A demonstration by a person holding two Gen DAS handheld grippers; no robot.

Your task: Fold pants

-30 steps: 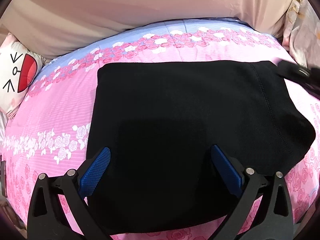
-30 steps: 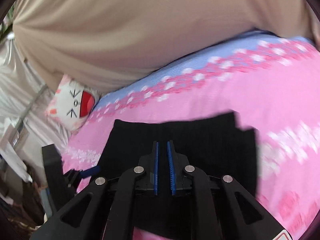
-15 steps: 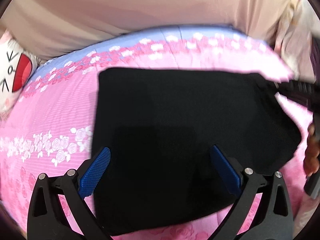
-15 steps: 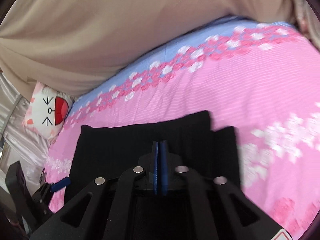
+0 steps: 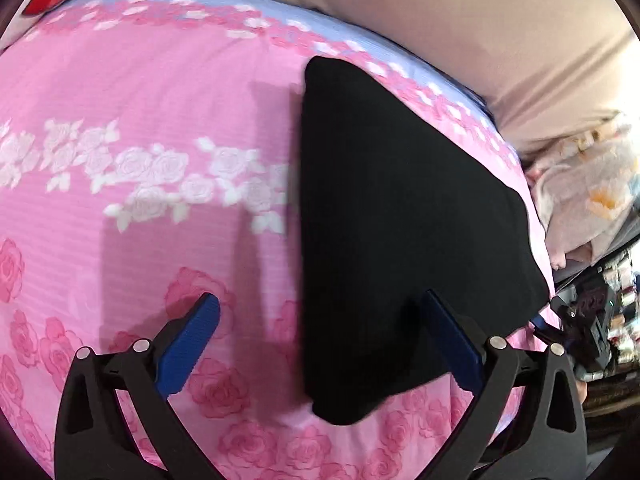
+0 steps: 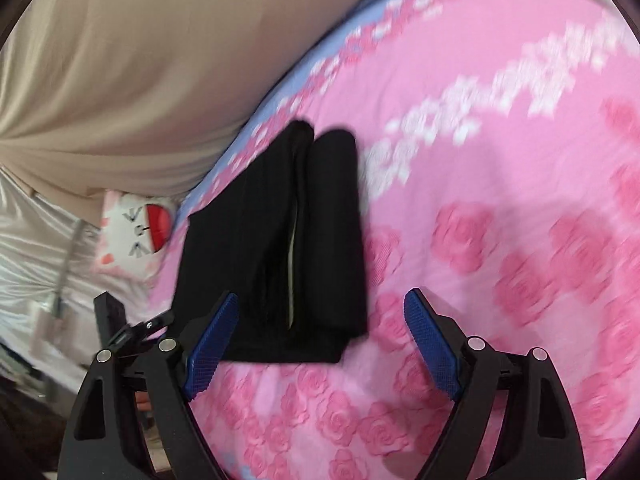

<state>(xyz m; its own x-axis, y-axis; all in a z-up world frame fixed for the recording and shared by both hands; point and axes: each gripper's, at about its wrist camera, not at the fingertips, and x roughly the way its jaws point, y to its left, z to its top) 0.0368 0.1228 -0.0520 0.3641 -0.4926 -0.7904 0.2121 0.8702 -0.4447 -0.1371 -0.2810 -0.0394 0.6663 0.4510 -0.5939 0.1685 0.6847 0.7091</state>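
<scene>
Your pants (image 6: 276,248) lie folded into a compact black stack on the pink rose-print bed (image 6: 500,220), near its blue-banded far edge, with the beige curtain (image 6: 120,60) behind. Your right tool (image 6: 320,344) has just been opening: its blue pads (image 6: 212,348) now stand wide apart with nothing pressed between them, the near end of the stack showing just beyond the left pad. Your left tool (image 5: 320,344) is also spread wide and holds nothing; the stack's left edge runs between its pads without either one touching the cloth, as far as you can tell. The fold looks finished or nearly so, and the main risk now is undoing it. If you draw either tool away low across the bed, a pad could catch the top layer and drag it open, since the layers visibly gap along the middle seam in the right view. The cloth looks soft and limp, so a light snag may be enough. Both views are blurred by motion, so lift clear before swinging aside. The cat-face pillow (image 6: 136,232) sits well apart and poses no obstacle.
</scene>
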